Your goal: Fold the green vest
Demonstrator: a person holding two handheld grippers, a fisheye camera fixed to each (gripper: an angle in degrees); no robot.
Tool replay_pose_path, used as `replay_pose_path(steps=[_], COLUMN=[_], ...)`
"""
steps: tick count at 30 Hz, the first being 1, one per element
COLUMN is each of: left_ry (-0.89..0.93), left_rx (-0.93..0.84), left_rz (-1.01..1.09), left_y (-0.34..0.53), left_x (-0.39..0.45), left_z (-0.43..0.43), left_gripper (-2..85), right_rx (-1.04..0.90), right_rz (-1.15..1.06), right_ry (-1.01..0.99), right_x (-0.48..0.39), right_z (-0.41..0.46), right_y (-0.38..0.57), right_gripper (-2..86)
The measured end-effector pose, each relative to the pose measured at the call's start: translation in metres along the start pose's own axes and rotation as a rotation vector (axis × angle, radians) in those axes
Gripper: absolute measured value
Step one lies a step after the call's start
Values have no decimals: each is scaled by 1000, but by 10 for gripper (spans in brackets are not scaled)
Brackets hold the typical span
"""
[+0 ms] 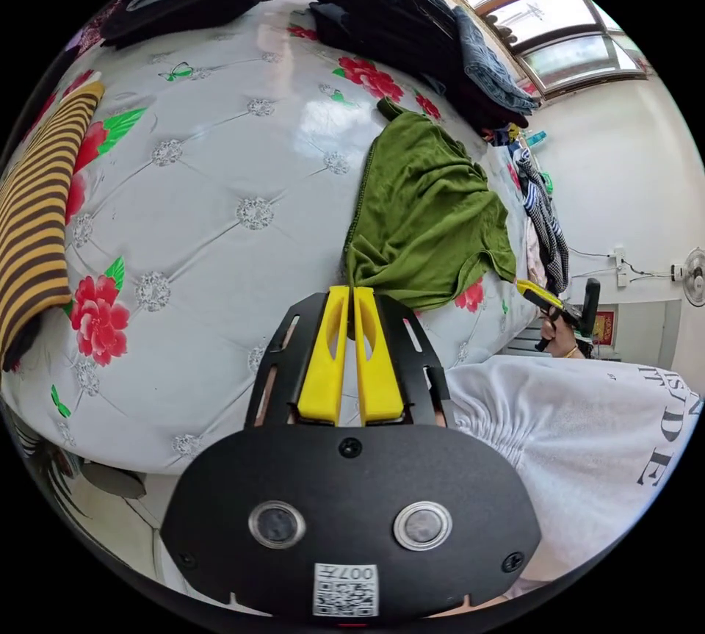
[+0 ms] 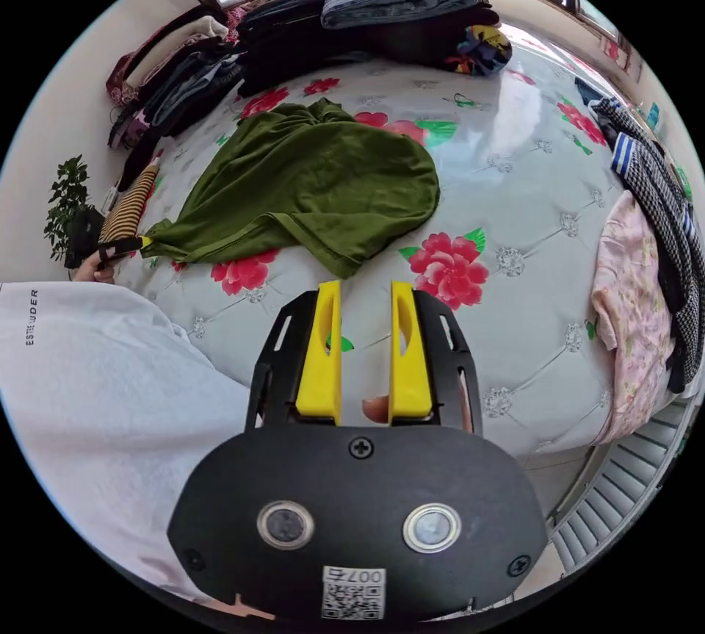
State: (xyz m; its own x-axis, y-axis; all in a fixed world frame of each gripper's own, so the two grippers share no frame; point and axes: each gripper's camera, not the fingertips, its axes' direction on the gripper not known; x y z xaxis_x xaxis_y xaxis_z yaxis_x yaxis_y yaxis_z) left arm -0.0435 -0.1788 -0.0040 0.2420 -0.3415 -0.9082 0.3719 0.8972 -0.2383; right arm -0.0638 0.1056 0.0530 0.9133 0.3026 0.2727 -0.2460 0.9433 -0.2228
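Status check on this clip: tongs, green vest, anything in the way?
Left tongs shut on a corner of the green vest. Right tongs open, empty, just short of the vest's near edge. Vest rumpled on the floral bed, unfolded. Nothing blocking.

Two near views across bed (image 1: 220, 171)

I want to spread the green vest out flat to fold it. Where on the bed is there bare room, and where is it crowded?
Bare quilt lies between the green vest and the striped cloth. More lies between the vest and the pink garment, ahead of the right gripper. The far edge is crowded with dark clothes piles. The left gripper pinches the vest's corner.
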Motion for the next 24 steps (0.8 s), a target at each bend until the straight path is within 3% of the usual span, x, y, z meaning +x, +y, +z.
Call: replay_pose_path(steps=[4,11,19,24], left_ry=[93,241,387,363], left_rx=[27,176,566,609], left_rz=[-34,17,362,349], left_y=[3,3,43,-5], left_x=[-6,4,65,78], left_z=[-12,-75,-266,-285], left_gripper=[-10,-10,-10,-10], right_rx=[40,40,647,710], right_rz=[-115,-108,-210,-253], right_ry=[120,297,110,128], right_x=[-34,-40,-4,2], right_z=[22,9,-259,-293], right_y=[-1,-19,50,24], right_gripper=[70,14,2,0])
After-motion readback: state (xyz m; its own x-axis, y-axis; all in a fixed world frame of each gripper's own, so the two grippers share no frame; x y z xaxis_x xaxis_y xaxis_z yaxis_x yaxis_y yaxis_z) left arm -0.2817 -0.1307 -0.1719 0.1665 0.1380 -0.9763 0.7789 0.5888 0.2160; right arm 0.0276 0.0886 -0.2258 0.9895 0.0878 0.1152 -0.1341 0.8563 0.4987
